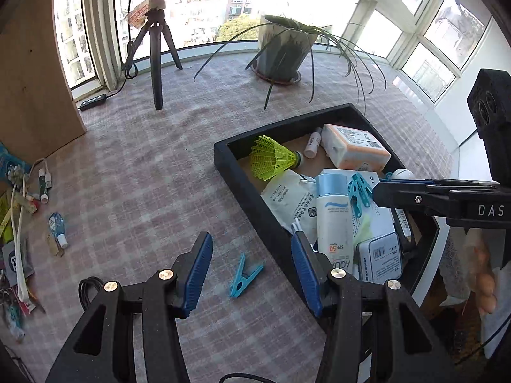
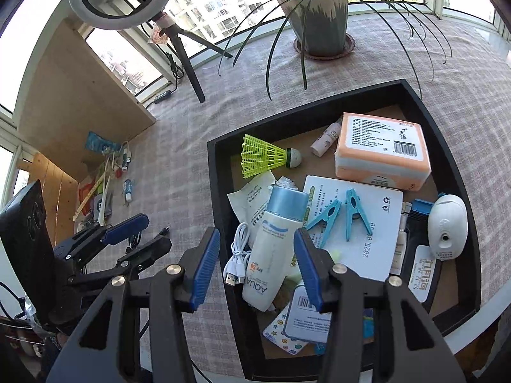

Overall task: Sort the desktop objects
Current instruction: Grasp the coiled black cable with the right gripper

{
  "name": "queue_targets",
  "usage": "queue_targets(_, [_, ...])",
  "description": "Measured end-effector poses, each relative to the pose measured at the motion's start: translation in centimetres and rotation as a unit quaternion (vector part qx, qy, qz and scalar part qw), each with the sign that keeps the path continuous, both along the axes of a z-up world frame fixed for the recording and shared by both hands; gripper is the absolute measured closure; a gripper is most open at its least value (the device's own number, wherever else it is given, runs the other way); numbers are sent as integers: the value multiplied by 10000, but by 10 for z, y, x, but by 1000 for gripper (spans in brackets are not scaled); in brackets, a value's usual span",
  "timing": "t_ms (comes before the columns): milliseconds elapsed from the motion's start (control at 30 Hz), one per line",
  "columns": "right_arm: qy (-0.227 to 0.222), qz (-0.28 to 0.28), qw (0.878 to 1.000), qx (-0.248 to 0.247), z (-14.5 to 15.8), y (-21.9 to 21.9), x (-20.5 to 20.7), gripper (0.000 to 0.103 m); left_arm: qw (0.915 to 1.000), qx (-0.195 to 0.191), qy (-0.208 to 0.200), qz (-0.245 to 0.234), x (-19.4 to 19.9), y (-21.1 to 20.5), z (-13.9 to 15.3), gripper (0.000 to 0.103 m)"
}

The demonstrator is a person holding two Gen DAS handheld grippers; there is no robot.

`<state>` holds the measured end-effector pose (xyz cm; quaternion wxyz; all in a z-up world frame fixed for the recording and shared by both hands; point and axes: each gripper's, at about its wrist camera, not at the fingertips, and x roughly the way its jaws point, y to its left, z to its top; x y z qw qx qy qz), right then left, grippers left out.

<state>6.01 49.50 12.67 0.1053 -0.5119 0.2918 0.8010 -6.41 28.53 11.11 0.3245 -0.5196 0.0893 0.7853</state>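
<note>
Left gripper (image 1: 252, 271) jaws wide, empty; blue peg (image 1: 243, 277) on the cloth right between them. Drop straight, pinch across its body. Right gripper (image 2: 257, 263) open, empty, over the bottle (image 2: 271, 249) in the tray (image 2: 220, 210).

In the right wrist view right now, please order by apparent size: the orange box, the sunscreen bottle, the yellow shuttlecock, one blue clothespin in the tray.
1. sunscreen bottle and orange box: look alike; the bottle is nearer the camera, so unsure.
2. yellow shuttlecock.
3. blue clothespin.
</note>
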Motion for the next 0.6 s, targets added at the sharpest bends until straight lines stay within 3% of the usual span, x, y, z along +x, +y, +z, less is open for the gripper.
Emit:
queue_targets(133, [14, 456, 9988, -169, -8, -39, -29, 55, 9981, -91, -129, 594, -13, -62, -17, 54])
queue_targets(333, [-30, 1095, 9938, -190, -19, -97, -81, 55, 9882, -221, -453, 1446, -30, -139, -50, 53])
queue_targets(600, [-318, 1805, 9827, -279, -49, -169, -153, 55, 9780, -226, -868, 1883, -32, -177, -86, 49])
